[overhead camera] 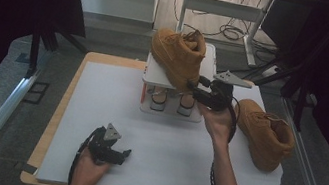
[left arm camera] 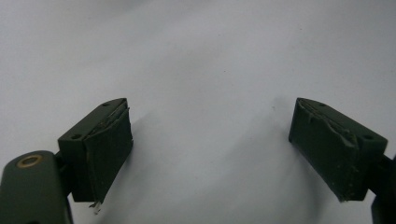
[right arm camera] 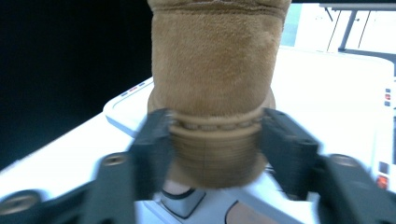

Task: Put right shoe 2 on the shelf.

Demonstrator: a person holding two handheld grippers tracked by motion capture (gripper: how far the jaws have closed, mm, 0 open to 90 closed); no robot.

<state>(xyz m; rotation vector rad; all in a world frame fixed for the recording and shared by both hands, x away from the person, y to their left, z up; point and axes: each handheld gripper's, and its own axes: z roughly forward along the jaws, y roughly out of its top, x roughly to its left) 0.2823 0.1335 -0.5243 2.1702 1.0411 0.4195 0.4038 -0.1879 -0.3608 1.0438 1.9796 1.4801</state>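
Boot (overhead camera: 178, 57) sits tilted on the top of the white shoe rack (overhead camera: 155, 76) at the far middle of the worktop (overhead camera: 101, 92), and your right hand-held gripper (overhead camera: 202, 89) has its jaws on either side of the heel. In the right gripper view both pads press against the sole edge of that boot (right arm camera: 215, 93), so you are pinching it. At the near left, your left hand-held gripper (overhead camera: 114, 152) rests low over the white sheet, jaws spread wide with bare surface between them (left arm camera: 210, 154). Under the rack's top, a pair of light shoes (overhead camera: 171, 101) stands. To the right, a second boot (overhead camera: 267, 135) lies on the worktop, well apart from the rack.
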